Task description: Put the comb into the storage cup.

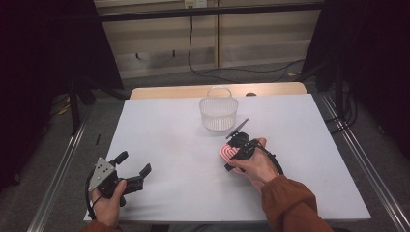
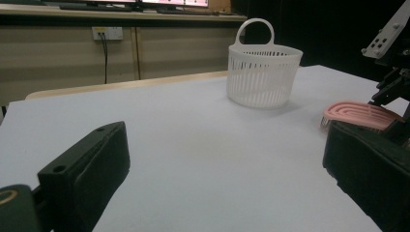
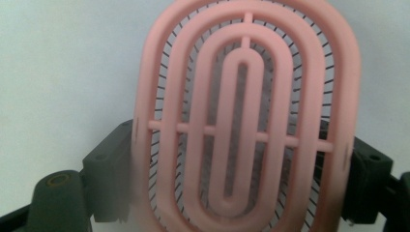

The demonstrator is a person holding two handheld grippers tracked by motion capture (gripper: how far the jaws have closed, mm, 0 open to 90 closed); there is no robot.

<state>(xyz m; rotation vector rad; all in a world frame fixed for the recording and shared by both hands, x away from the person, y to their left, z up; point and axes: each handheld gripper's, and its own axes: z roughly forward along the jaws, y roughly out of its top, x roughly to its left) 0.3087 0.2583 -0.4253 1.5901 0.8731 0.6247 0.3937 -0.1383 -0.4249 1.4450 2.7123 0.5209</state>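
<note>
A pink oval hairbrush (image 1: 226, 151) with concentric ribs sits just right of the table's middle, bristles down on the white surface. My right gripper (image 1: 233, 152) is shut on it. In the right gripper view the black jaws press on both long sides of the hairbrush (image 3: 246, 121). The left gripper view shows the hairbrush (image 2: 360, 113) at the right edge. My left gripper (image 1: 134, 163) rests near the front left corner, open, with nothing between its fingers (image 2: 87, 169).
A white slotted plastic basket (image 1: 218, 113) with a loop handle stands upright at the back centre of the table (image 1: 169, 140), a short way beyond the brush. It also appears in the left gripper view as the basket (image 2: 263, 75). Metal rails flank the table.
</note>
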